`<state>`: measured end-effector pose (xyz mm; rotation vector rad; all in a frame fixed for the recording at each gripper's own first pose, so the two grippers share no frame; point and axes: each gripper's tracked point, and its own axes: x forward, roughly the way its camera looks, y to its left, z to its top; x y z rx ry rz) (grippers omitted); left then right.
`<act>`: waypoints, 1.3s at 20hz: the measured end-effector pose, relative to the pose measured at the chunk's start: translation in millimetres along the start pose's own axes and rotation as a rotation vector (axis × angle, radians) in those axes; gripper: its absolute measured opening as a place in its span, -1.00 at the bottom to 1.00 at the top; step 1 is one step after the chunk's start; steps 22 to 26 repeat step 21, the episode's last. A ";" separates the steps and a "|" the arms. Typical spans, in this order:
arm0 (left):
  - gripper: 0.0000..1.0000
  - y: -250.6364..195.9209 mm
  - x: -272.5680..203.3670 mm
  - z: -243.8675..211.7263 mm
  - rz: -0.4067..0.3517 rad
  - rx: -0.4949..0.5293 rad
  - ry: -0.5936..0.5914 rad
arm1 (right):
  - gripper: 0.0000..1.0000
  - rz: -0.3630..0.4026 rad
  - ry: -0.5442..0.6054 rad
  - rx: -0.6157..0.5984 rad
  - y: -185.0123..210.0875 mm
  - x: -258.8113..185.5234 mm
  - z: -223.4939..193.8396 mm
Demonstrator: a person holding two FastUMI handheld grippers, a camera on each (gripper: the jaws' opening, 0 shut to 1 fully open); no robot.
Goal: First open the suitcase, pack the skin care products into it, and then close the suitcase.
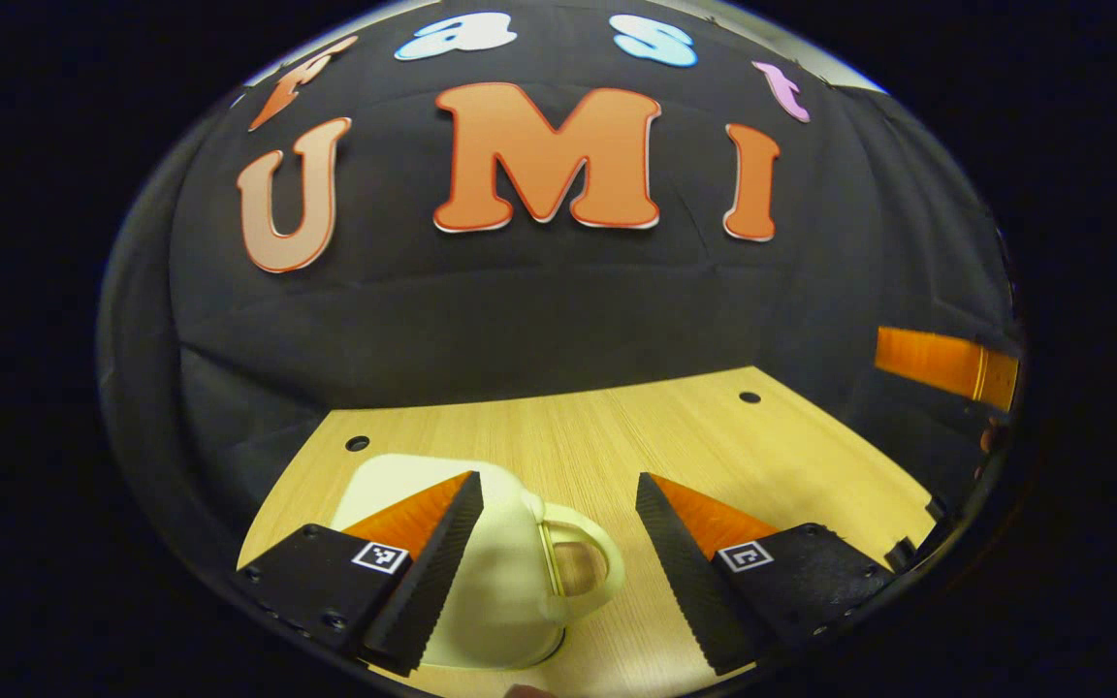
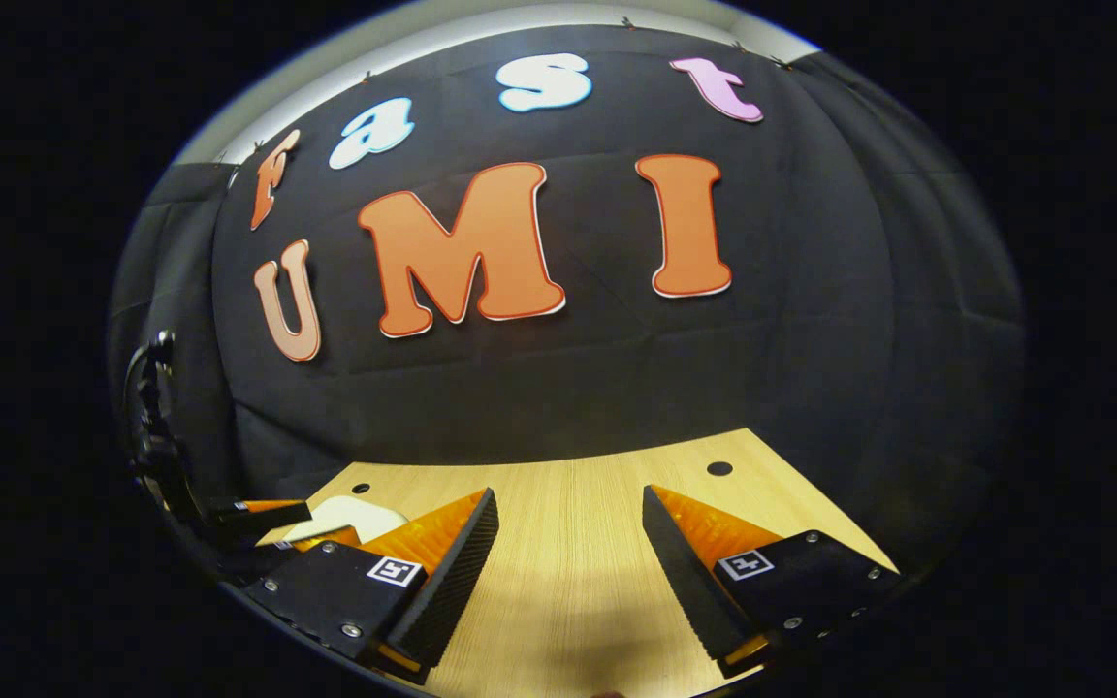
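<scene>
The little cream suitcase [image 1: 491, 582] is lying flat on the wooden surface [image 1: 617, 427], with its lid down and its handle [image 1: 583, 567] pointing to the right in the left gripper view. The left gripper [image 1: 558, 572] is hanging just over it. Its jaws are standing wide apart, and the handle end of the suitcase is sitting in the gap between them. They are not squeezing anything.

The right gripper [image 2: 568, 572] is hanging over a bare part of the surface, well away to the side. Its jaws are standing apart too, with nothing between them. In the right gripper view, the suitcase [image 2: 345, 514] is peeking out far off on the left, next to the other gripper.

The skin care products are not lying out on the part of the surface in front of the cameras.

So how far along is the job? A shut suitcase fits two stories. It could be waiting to be opened and filled. Or the products could be packed inside already, with the lid closed again. These pictures are not telling which one is true.
</scene>
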<state>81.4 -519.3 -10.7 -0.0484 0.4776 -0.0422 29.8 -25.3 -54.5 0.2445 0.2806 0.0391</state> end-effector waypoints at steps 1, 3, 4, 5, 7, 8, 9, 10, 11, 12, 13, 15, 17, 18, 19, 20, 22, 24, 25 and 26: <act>0.99 6.6 -8.0 12.1 0.022 -0.007 -0.027 | 0.91 0.005 -0.015 -0.020 2.4 0.0 3.1; 0.99 27.4 -17.1 34.9 0.071 -0.032 -0.073 | 0.90 -0.012 -0.037 -0.079 0.5 3.7 5.5; 0.99 32.7 -20.1 43.8 0.083 -0.051 -0.096 | 0.90 -0.015 -0.046 -0.114 0.8 4.3 6.3; 0.99 40.1 -25.8 53.4 0.102 -0.067 -0.118 | 0.90 -0.012 -0.057 -0.147 2.3 2.5 8.0; 1.00 47.6 -35.4 64.6 0.132 -0.079 -0.173 | 0.91 0.005 -0.086 -0.205 8.8 0.8 11.6; 1.00 51.8 -41.3 73.7 0.142 -0.080 -0.228 | 0.91 0.006 -0.103 -0.234 11.8 -0.7 13.8; 1.00 53.9 -47.8 85.3 0.147 -0.083 -0.280 | 0.91 0.004 -0.123 -0.259 14.1 -1.2 17.2; 0.99 58.3 -52.0 94.2 0.163 -0.072 -0.315 | 0.91 0.011 -0.141 -0.284 18.5 -2.4 19.6; 0.99 59.8 -57.5 97.6 0.181 -0.053 -0.335 | 0.92 0.019 -0.160 -0.299 24.0 -2.0 21.9; 1.00 58.2 -60.9 97.2 0.190 -0.038 -0.343 | 0.92 0.036 -0.161 -0.304 31.3 -1.3 22.8; 0.99 53.9 -64.5 96.4 0.196 -0.035 -0.348 | 0.92 0.049 -0.163 -0.300 36.7 -1.4 21.4; 0.99 46.2 -67.5 100.0 0.198 -0.020 -0.371 | 0.92 0.076 -0.166 -0.269 43.0 0.3 23.0; 1.00 40.0 -72.0 101.2 0.193 -0.004 -0.378 | 0.93 0.096 -0.183 -0.237 47.8 -0.9 27.4; 0.99 34.7 -71.0 99.8 0.187 0.003 -0.386 | 0.94 0.107 -0.191 -0.225 50.3 -1.7 28.5; 0.99 29.0 -72.3 98.6 0.184 0.011 -0.391 | 0.94 0.130 -0.198 -0.212 54.6 -1.5 27.8; 0.99 24.7 -74.9 94.1 0.182 0.019 -0.384 | 0.94 0.134 -0.202 -0.204 55.6 -2.5 27.4; 1.00 21.3 -74.7 89.4 0.174 0.021 -0.375 | 0.94 0.127 -0.208 -0.199 51.4 -2.0 27.7; 1.00 21.3 -74.7 89.4 0.174 0.021 -0.375 | 0.94 0.127 -0.208 -0.199 51.4 -2.0 27.7; 1.00 21.3 -74.7 89.4 0.174 0.021 -0.375 | 0.94 0.127 -0.208 -0.199 51.4 -2.0 27.7; 1.00 21.3 -74.7 89.4 0.174 0.021 -0.375 | 0.94 0.127 -0.208 -0.199 51.4 -2.0 27.7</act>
